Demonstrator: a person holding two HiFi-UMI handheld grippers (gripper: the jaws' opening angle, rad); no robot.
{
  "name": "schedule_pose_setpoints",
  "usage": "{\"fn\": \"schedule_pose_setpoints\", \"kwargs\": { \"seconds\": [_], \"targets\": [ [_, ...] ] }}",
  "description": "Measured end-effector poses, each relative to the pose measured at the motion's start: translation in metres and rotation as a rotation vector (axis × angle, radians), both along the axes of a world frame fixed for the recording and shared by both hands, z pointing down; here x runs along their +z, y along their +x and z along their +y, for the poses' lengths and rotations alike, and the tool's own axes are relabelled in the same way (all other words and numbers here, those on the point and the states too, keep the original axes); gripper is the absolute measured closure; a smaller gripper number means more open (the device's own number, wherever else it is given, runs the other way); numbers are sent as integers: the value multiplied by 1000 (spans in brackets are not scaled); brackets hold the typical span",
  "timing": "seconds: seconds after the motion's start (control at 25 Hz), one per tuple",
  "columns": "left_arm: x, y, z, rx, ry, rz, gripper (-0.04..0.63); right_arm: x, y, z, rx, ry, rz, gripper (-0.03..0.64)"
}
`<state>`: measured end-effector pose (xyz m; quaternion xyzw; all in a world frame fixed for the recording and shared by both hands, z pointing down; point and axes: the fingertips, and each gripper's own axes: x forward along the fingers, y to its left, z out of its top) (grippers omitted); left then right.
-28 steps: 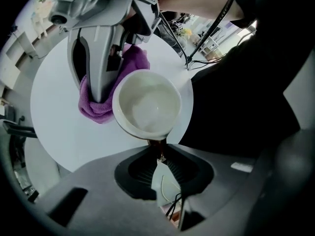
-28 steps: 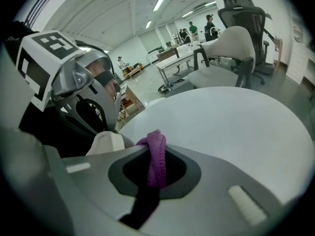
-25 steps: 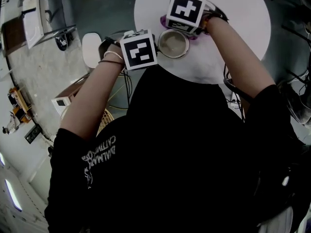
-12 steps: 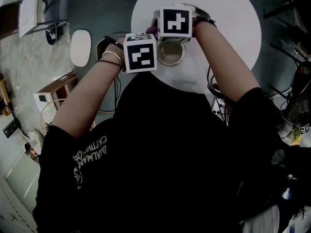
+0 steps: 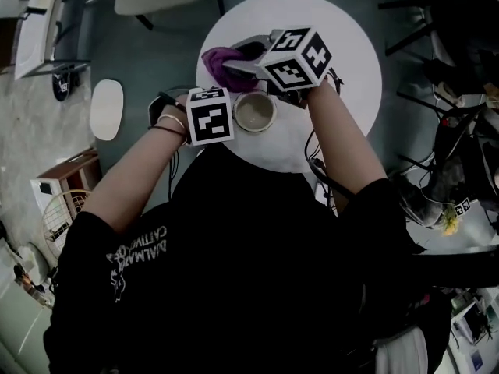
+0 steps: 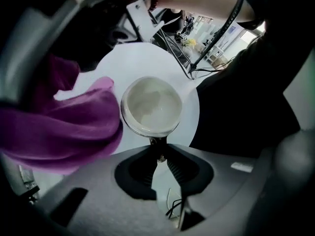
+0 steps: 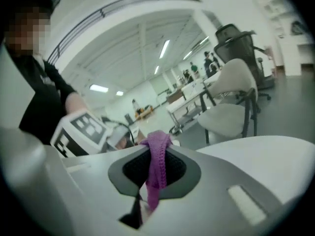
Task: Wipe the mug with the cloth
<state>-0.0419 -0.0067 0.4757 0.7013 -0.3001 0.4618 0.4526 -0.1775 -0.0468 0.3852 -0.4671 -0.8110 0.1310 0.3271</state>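
Mug [image 5: 255, 113] [image 6: 151, 106] stands upright on the round white counter [image 5: 351, 68] [image 6: 142, 63], on the side nearest the person. It's open end up, with a pale inside and nothing in it that I can make out.

Left gripper [image 6: 158, 150] comes at it steeply from above on the near side. Its fingers [image 6: 140, 168] are pinched in on the small stub at the mug's near wall. That looks like the handle, but I can't be sure. Only a narrow gap shows behind the tips. Its marker cube [image 5: 209, 115] sits just left of the mug in the head view.

Cloth [image 5: 222, 59] [image 6: 64, 127] [image 7: 157, 161] is purple and bunched, and it's off the mug, up over the far-left part of the counter. From the left gripper view it hangs just beside the mug's left wall. I can't tell whether it touches.

Right gripper [image 5: 236, 65] [image 7: 156, 167] holds the cloth. Its fingers [image 7: 133, 169] are pressed on a narrow fold, with fabric sticking out above the tips and trailing down between them. It points roughly level, out across the counter [image 7: 275, 151]. Its cube [image 5: 296, 57] is just past the mug.

Further out there's a pale chair [image 7: 231, 97] beyond the counter, and cables [image 5: 320, 170] drop off the near edge.
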Motion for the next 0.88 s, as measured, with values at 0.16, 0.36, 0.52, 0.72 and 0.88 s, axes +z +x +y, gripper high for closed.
{"fn": "schedule_pose_setpoints", "kwargs": {
  "seconds": [0.16, 0.36, 0.52, 0.72, 0.88],
  "targets": [
    [-1, 0, 0, -48, 83, 4, 531, -86, -2, -45, 287, -278, -144, 592],
    [-6, -2, 0, -176, 213, 65, 528, -189, 35, -88, 538, -418, -370, 592],
    [-12, -1, 4, -270, 292, 114, 520, -233, 67, -109, 795, -409, -455, 592],
    [-16, -15, 19, -352, 371, 109, 502, -269, 114, -95, 965, -274, -548, 592],
    [-21, -9, 36, -456, 381, 189, 439, -291, 157, -81, 1053, -269, -595, 591]
  ]
}}
